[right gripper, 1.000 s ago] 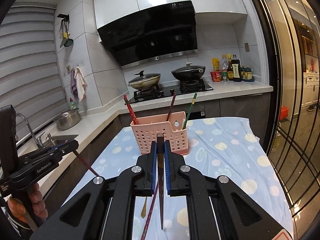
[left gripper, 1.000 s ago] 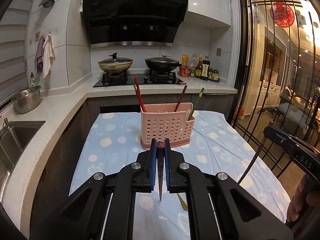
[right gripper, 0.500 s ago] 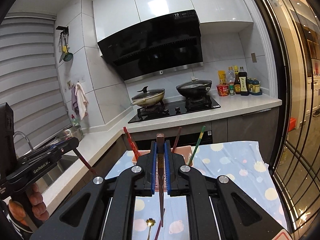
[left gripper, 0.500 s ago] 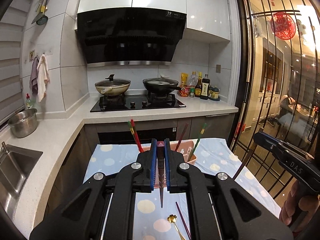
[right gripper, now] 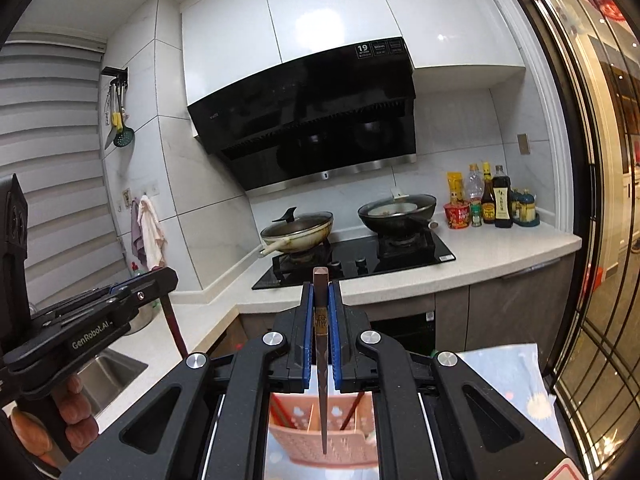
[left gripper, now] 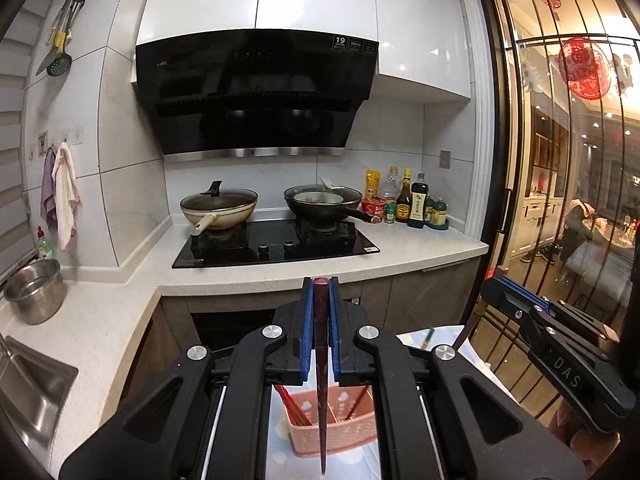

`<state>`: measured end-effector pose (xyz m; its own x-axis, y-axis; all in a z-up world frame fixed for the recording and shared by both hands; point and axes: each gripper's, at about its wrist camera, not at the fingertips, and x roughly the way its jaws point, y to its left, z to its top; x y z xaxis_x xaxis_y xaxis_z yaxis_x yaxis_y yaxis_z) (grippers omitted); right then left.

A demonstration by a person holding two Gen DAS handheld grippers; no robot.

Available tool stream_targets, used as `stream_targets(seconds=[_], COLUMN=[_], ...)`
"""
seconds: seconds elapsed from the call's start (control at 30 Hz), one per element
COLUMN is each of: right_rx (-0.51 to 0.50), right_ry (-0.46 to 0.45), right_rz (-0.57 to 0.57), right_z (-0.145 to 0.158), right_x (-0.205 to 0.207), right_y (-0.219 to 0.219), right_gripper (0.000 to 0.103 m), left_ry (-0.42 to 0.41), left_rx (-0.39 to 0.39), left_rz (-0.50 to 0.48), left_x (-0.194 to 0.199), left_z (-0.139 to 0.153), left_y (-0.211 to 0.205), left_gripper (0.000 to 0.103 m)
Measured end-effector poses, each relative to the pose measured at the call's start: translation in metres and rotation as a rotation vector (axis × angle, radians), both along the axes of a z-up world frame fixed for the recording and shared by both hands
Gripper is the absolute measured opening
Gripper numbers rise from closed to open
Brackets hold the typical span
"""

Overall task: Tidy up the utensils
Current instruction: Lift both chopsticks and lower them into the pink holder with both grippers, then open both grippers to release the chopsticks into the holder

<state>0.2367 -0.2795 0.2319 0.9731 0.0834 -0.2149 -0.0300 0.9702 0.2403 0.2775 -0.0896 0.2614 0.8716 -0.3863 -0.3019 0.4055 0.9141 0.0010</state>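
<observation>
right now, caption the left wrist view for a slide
Left gripper holds a dark chopstick above the pink perforated plastic basket.

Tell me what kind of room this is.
A home kitchen, most likely: a black range hood hangs over a gas hob holding two woks, sauce bottles stand on the counter, and a steel sink sits at the left.

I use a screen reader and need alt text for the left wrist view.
The left gripper has its jaws shut on a dark chopstick, pointing down over a pink utensil basket that already holds chopsticks. Behind are a stove with two pans and the right gripper at the right edge.
</observation>
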Motion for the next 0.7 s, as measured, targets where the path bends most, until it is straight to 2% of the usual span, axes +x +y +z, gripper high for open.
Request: stream_targets(seconds=[0.17,0.27,0.7], right_rx=[-0.007,-0.008,-0.036], right_ry=[0.006,0.034,0.197], right_rz=[-0.005,-0.002,0.001], right_z=[0.0,-0.01,-0.084], right_x=[0.03,0.046,0.078], right_y=[0.004,0.005,0.014], right_gripper=[0.007,0.007,0.007], left_ry=[0.005,0.02,0.146], left_rx=[0.004,0.013,0.047], left_rz=[0.005,0.006,0.005], left_x=[0.02,0.029,0.048], left_z=[0.0,-0.008,-0.071], left_y=[-0.005,-0.009,-0.014], left_gripper=[0.007,0.007,0.007])
